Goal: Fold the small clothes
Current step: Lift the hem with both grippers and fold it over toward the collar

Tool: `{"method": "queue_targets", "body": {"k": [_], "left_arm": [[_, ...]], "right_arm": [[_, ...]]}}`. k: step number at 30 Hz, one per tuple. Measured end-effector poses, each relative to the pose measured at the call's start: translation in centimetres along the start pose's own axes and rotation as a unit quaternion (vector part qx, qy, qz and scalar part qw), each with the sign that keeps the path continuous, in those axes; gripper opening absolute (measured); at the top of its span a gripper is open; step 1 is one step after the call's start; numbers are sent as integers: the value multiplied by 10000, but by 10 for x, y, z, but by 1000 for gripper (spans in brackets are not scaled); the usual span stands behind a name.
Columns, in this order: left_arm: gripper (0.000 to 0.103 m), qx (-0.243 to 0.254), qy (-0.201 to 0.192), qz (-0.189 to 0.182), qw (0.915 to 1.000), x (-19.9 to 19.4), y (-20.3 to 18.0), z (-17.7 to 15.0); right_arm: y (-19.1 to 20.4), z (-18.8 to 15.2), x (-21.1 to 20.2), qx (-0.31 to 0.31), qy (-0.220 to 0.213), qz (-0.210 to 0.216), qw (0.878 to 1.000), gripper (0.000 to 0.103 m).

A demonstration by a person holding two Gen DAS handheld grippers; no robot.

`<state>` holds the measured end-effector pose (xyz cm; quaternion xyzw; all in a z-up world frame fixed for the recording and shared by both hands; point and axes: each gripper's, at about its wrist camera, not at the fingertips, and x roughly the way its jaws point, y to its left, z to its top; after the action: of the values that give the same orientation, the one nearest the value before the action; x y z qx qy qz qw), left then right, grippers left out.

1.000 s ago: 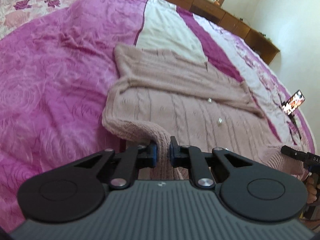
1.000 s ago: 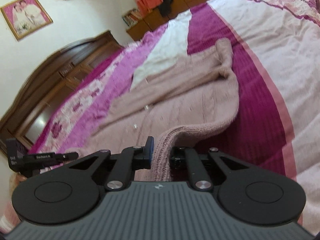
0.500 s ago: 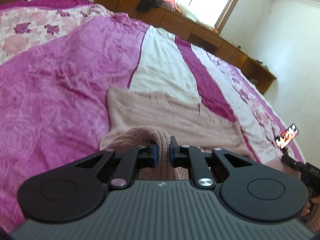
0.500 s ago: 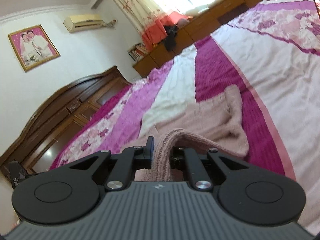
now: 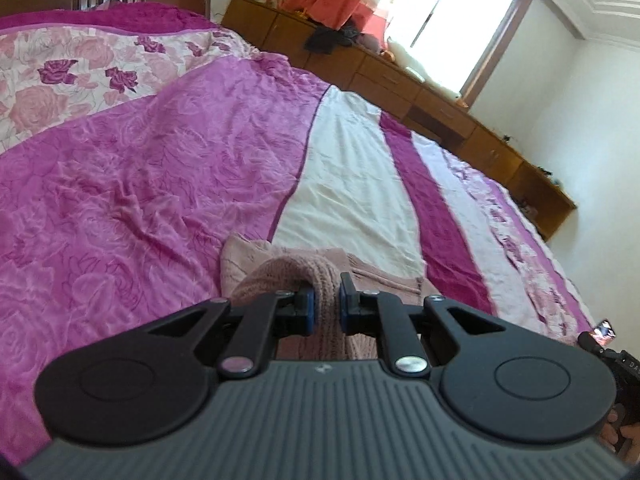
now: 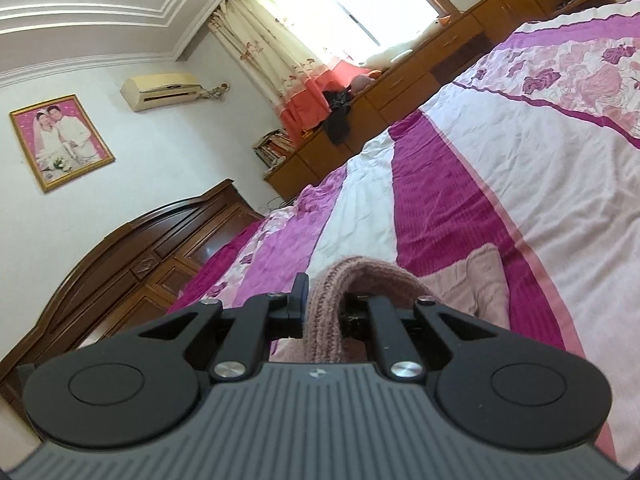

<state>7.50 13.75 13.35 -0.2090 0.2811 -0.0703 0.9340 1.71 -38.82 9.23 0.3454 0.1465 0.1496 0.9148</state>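
While both grippers, left gripper [image 5: 325, 306] and right gripper [image 6: 322, 312], are pinching the pink knit cardigan [image 5: 288, 276] above the bedspread [image 5: 140, 200], its soft hem is probably sagging; gripping corners is suiting it.

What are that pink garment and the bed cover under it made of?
The pink cardigan looks like chunky knitted wool or acrylic: ribbed stitches show, matte. The bedspread seems a soft, slightly shiny woven fabric with an embossed rose pattern and wrinkles.

The pink knit cardigan [image 5: 320, 276] is carried forward over itself; its buttoned front is now hidden, and only a narrow far strip is seen.
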Motion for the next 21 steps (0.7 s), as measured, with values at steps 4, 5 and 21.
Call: {"method": "queue_targets", "body": {"k": [4,5,21], "left_arm": [[14,55,72,261,9996,37,-1,6],[14,61,128,328,9994,48,-1,6],[15,594,891,1189,9871,163,26,-24]], "right_arm": [[-11,5,40,-11,45,-231,9997,10],[-14,4,50,-20,71,-307,9995,10],[-102,-42,159,18,813,-1715,9818,11]]}}
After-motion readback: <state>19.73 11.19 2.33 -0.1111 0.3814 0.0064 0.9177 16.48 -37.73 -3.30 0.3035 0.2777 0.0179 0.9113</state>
